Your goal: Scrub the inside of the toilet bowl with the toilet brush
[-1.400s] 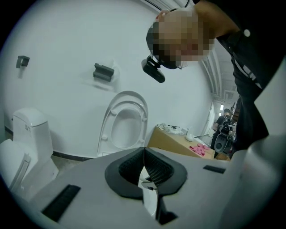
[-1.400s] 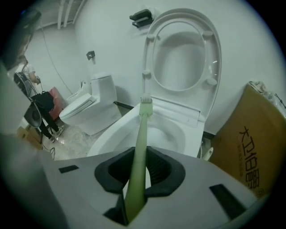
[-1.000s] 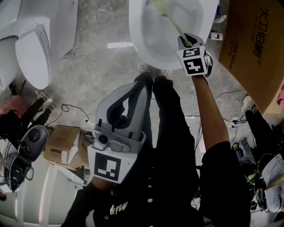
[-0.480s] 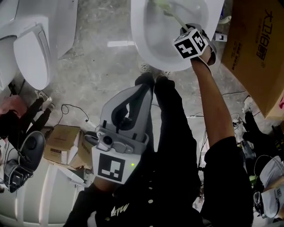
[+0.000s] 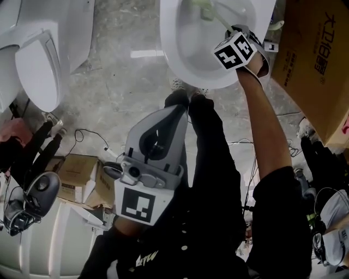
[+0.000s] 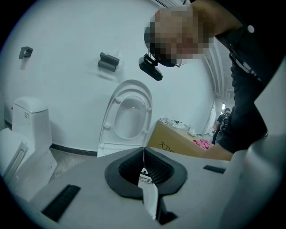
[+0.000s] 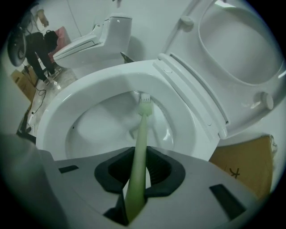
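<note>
The white toilet bowl (image 5: 182,62) stands at the top of the head view, and its rim (image 7: 80,91) fills the right gripper view. My right gripper (image 5: 233,31) hangs over the bowl's right side, shut on the toilet brush. The brush's pale green handle (image 7: 139,152) runs out between the jaws, and its bristled head (image 7: 145,102) rests against the inner wall near the back of the bowl. The same brush (image 5: 210,11) shows green inside the bowl in the head view. My left gripper (image 5: 175,111) is held low by the person's legs, shut with nothing in it (image 6: 144,156).
The raised seat and lid (image 7: 241,49) stand behind the bowl. A big cardboard box (image 5: 313,60) sits right of the toilet. Another toilet (image 5: 38,60) is at the left. A small box (image 5: 76,177), cables and gear lie on the concrete floor. A person (image 7: 40,53) stands farther off.
My right gripper has moved farther over the bowl and turned, which carried the brush head toward the back wall. The left gripper has barely shifted.
</note>
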### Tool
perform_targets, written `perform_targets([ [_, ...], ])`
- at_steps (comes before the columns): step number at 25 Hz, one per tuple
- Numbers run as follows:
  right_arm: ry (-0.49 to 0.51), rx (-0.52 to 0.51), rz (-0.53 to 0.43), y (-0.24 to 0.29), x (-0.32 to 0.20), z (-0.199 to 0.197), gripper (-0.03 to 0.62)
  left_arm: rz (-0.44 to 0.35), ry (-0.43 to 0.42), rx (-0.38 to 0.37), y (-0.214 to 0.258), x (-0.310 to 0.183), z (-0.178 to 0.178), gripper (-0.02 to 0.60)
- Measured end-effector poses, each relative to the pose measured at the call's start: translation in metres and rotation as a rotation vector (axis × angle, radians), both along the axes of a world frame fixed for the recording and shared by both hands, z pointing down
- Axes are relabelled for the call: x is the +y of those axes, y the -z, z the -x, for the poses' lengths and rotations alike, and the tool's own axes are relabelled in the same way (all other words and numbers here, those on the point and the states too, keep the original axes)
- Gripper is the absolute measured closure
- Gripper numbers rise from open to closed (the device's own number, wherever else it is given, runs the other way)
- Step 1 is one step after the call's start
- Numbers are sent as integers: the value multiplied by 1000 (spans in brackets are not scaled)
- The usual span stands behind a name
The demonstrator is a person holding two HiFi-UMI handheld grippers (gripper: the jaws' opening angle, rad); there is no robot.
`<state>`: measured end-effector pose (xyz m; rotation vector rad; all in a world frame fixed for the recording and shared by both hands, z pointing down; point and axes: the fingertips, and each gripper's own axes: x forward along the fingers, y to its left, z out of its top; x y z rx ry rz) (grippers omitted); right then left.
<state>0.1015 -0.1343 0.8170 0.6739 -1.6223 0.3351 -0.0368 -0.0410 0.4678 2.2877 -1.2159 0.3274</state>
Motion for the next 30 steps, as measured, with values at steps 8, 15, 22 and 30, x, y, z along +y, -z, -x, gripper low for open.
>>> perform_targets([
  [8, 93, 130, -31, 13, -21, -43, 510, 2, -15, 8, 2, -1, -7, 553],
  [15, 248, 288, -48, 25, -31, -67, 510, 8, -47, 13, 3, -1, -15, 552],
  [22, 479, 475, -6, 40, -48, -85, 511, 1, -48, 19, 13, -4, -19, 552],
  [30, 761, 632, 101, 43, -47, -101, 513, 0, -31, 30, 22, -17, -14, 552],
])
